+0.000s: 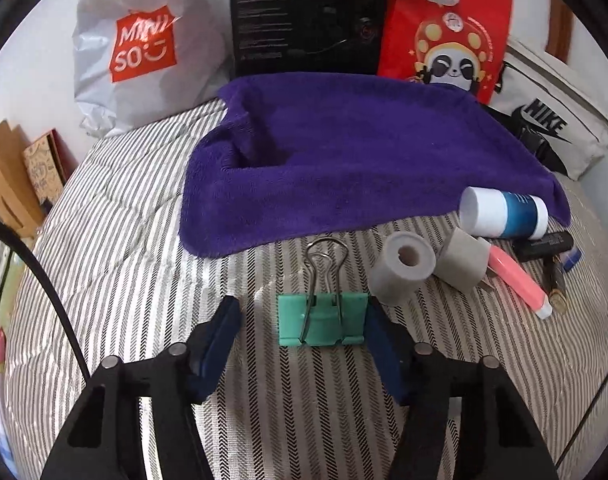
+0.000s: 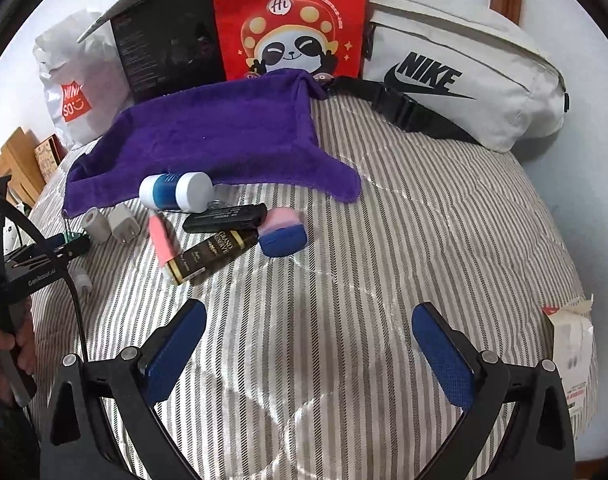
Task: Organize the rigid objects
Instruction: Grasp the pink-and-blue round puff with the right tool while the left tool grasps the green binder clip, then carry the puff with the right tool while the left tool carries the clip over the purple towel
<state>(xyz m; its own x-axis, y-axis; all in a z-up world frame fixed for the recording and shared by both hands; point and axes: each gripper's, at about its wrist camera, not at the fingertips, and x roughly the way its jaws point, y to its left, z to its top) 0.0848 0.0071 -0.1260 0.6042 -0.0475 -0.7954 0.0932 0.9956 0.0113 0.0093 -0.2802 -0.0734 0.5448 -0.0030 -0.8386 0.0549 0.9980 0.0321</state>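
A green binder clip (image 1: 321, 320) lies on the striped bedding (image 1: 144, 260), wire handles pointing away. My left gripper (image 1: 302, 308) straddles it: the right pad touches the clip's edge, while a gap is left at the left pad, so the gripper is open. To its right are two grey foam rolls (image 1: 401, 268), a white and blue bottle (image 1: 503, 212) and a pink tube (image 1: 519, 280). My right gripper (image 2: 309, 320) stands open over bare bedding, nothing between its fingers. Beyond it lie a black and gold box (image 2: 208, 256) and a blue and pink case (image 2: 282, 232).
A purple towel (image 1: 343, 160) is spread behind the objects. At the back stand a white Miniso bag (image 1: 144, 52), a black box (image 1: 307, 16), a red panda bag (image 2: 288, 20) and a white Nike pouch (image 2: 455, 76). A white packet (image 2: 571, 344) lies at the right edge.
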